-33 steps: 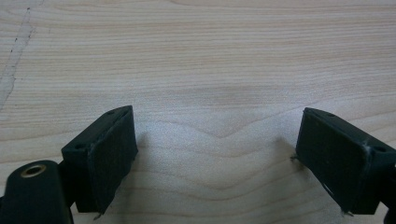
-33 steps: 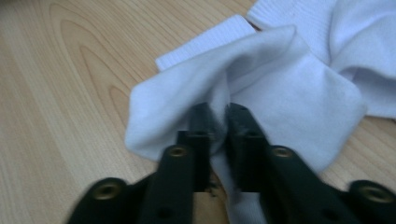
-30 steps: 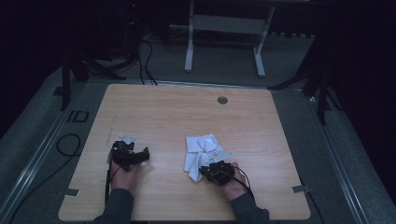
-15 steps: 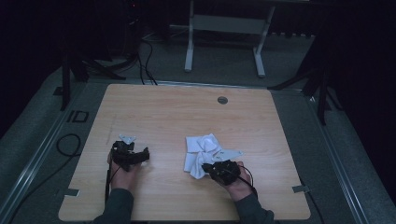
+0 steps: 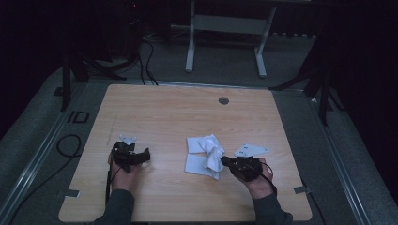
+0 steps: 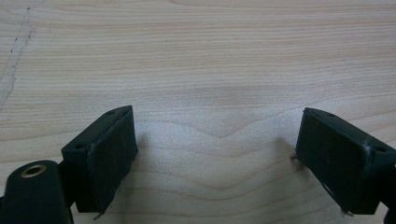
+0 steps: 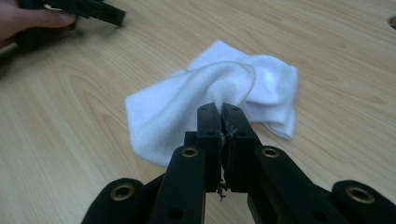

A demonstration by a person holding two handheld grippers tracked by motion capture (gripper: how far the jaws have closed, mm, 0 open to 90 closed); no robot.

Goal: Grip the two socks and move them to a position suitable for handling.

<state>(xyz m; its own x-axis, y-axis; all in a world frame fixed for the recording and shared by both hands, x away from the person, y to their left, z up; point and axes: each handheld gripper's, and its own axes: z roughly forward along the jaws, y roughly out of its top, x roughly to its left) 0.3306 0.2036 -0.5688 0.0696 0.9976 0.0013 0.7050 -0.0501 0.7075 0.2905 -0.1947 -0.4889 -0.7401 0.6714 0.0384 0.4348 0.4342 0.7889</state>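
A white cloth (image 5: 204,153) lies crumpled on the wooden table (image 5: 187,112), a little right of the middle. My right gripper (image 5: 224,161) is shut on the cloth's near right edge; in the right gripper view the jaws pinch a raised fold of the cloth (image 7: 210,93) at the right gripper's (image 7: 219,109) tips. My left gripper (image 5: 146,153) rests low over bare wood at the table's left, pointing right. In the left gripper view the left gripper (image 6: 217,154) stands open with only wood grain between its pads.
A grey three-cornered plate (image 5: 252,150) sits beside my right hand and a smaller one (image 5: 127,138) by my left hand. A round grommet (image 5: 224,100) is set in the table's far side. A metal stand (image 5: 225,33) and cables lie on the floor beyond.
My right gripper has closed on the cloth's edge and pulled a fold of it up toward the right. The left gripper has stayed put.
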